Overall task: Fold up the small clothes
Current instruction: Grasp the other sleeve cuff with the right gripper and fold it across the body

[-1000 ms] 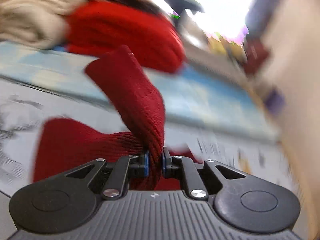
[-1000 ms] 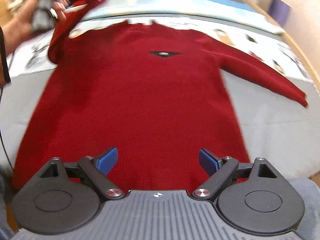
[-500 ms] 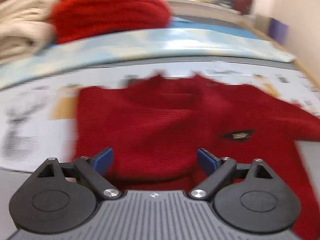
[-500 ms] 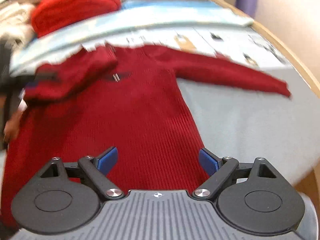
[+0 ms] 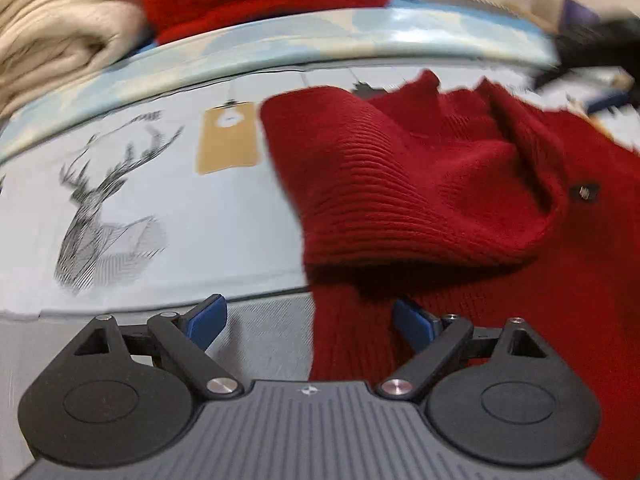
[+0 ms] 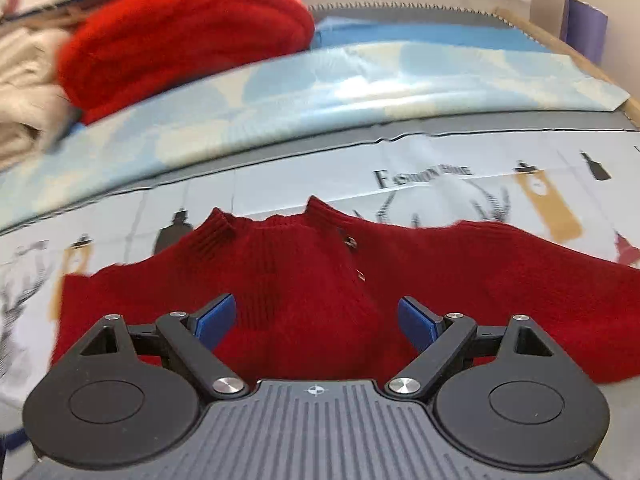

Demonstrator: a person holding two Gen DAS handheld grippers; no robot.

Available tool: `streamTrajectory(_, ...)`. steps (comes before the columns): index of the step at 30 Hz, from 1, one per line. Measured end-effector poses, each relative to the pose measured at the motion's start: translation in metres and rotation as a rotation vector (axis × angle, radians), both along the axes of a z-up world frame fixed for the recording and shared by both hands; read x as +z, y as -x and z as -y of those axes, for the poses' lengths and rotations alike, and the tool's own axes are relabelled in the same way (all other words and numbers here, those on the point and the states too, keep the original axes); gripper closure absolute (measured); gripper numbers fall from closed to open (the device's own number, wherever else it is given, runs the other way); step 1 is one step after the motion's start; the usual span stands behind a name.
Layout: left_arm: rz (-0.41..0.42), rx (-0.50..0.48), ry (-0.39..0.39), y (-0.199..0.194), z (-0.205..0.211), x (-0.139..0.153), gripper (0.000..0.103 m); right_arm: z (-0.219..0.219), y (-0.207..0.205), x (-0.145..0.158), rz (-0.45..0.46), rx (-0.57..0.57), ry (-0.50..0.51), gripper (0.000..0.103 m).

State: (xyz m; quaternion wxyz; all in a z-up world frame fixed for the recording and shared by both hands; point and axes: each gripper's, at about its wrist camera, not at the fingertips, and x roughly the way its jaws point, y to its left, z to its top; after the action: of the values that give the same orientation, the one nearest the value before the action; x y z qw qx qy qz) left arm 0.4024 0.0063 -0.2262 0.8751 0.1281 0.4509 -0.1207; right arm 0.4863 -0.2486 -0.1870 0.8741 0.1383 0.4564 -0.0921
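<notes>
A dark red knit sweater (image 5: 440, 208) lies on the printed table cover. In the left wrist view its left sleeve (image 5: 384, 184) is folded over onto the chest, and a small dark badge (image 5: 585, 192) shows at the right. My left gripper (image 5: 310, 322) is open and empty, low over the sweater's left edge. In the right wrist view the sweater (image 6: 360, 280) lies with its collar (image 6: 264, 220) away from me and the right sleeve (image 6: 560, 276) stretched out to the right. My right gripper (image 6: 316, 322) is open and empty, just above the chest.
A pile of folded clothes stands at the back left: a bright red one (image 6: 184, 36) and a cream one (image 5: 60, 28). A light blue sheet (image 6: 360, 80) lies behind the printed cover (image 5: 120, 200). The table's wooden edge (image 6: 560, 40) runs along the right.
My left gripper let go of the left sleeve, which now lies folded over the chest, and drew back to the sweater's left edge. My right gripper moved up from the hem to the chest.
</notes>
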Motion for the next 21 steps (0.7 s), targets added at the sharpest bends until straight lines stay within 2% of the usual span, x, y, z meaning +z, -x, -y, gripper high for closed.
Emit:
streamTrajectory(1, 0.006, -0.008, -0.004, -0.006, 0.002, -0.005, 0.014, -0.006, -0.012, -0.007, -0.017, -0.011, 0.014, 0.014)
streamTrajectory(2, 0.014, -0.003, -0.004, -0.012, 0.004, -0.008, 0.024, -0.013, -0.025, -0.015, -0.035, -0.006, 0.039, 0.014)
streamTrajectory(3, 0.010, 0.011, 0.003, -0.020, 0.005, -0.011, 0.030, -0.021, -0.033, -0.021, -0.052, 0.005, 0.073, 0.014)
streamTrajectory(4, -0.007, 0.027, 0.035, -0.026, 0.002, -0.011, 0.047, -0.029, -0.042, -0.028, -0.069, 0.024, 0.121, 0.015)
streamTrajectory(5, -0.026, 0.045, 0.081, -0.028, -0.003, -0.009, 0.069, -0.036, -0.049, -0.035, -0.090, 0.049, 0.181, 0.018)
streamTrajectory(6, -0.057, 0.058, 0.140, -0.032, -0.009, -0.007, 0.078, -0.041, -0.054, -0.038, -0.106, 0.083, 0.226, 0.056)
streamTrajectory(7, -0.074, 0.086, 0.160, -0.034, -0.013, -0.005, 0.079, -0.044, -0.056, -0.039, -0.117, 0.109, 0.261, 0.091)
streamTrajectory(9, -0.062, 0.081, 0.118, -0.034, -0.018, -0.001, 0.081, -0.036, -0.052, -0.023, -0.063, 0.069, 0.225, 0.092)
streamTrajectory(13, -0.092, 0.111, 0.109, -0.034, -0.026, 0.001, 0.083, -0.002, -0.012, 0.053, 0.231, 0.018, 0.000, 0.093)
streamTrajectory(15, -0.104, 0.114, 0.102, -0.036, -0.028, -0.001, 0.083, 0.028, 0.018, 0.075, 0.343, -0.044, -0.116, 0.093)
streamTrajectory(17, -0.095, 0.102, 0.095, -0.031, -0.026, 0.003, 0.083, 0.065, 0.049, 0.067, 0.374, -0.145, -0.244, 0.093)
streamTrajectory(19, -0.091, 0.079, 0.066, -0.027, -0.020, 0.002, 0.082, 0.092, 0.070, 0.031, 0.358, -0.227, -0.310, 0.092)
streamTrajectory(20, -0.095, 0.072, 0.049, -0.026, -0.017, -0.002, 0.080, 0.105, 0.073, 0.002, 0.304, -0.254, -0.341, 0.091)
streamTrajectory(21, -0.087, 0.054, 0.022, -0.024, -0.013, -0.004, 0.079, 0.115, 0.073, -0.028, 0.207, -0.283, -0.346, 0.087)
